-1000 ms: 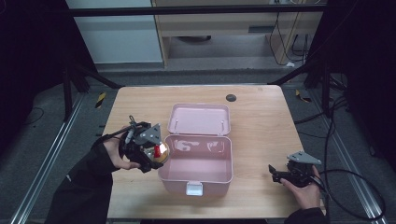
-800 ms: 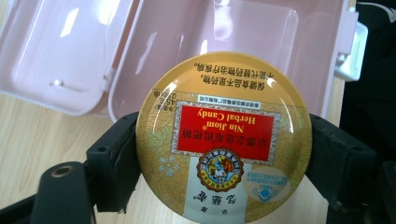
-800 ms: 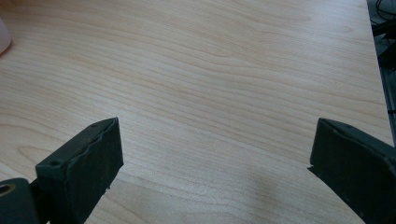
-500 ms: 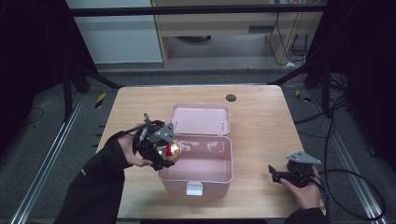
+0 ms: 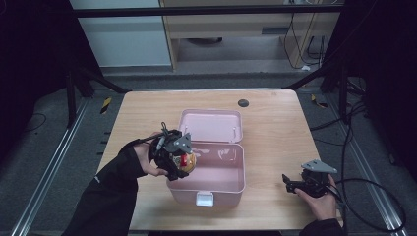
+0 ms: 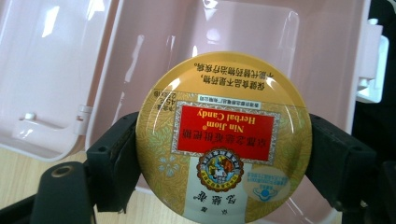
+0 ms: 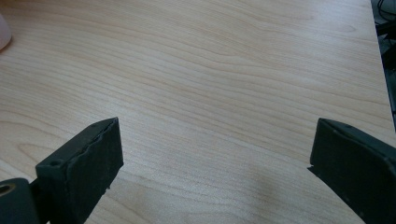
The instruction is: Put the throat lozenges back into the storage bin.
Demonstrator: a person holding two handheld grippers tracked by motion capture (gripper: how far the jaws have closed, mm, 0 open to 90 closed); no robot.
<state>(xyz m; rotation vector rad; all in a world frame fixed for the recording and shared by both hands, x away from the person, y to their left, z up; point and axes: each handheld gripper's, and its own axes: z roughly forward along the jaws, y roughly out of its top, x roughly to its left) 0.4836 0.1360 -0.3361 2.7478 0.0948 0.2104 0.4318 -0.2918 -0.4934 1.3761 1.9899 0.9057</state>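
Observation:
A round yellow tin [image 6: 223, 140] with a red Nin Jiom Herbal Candy label is clamped between the jaws of my left gripper [image 6: 223, 158]. In the high view the left gripper [image 5: 178, 158] holds the tin [image 5: 187, 161] over the left rim of an open pink plastic box [image 5: 216, 183]. The box's lid [image 5: 210, 125] lies flat behind it, and its inside looks bare. My right gripper [image 5: 295, 186] rests near the table's front right corner, jaws wide apart over bare wood [image 7: 210, 93].
A white latch [image 5: 204, 198] sits on the box's front wall. A small dark round spot [image 5: 243, 103] lies at the back of the wooden table [image 5: 275, 128]. Dark floor and metal frame rails surround the table.
My left gripper has carried the tin rightward, from beside the box to above its left rim. The right gripper has stayed put.

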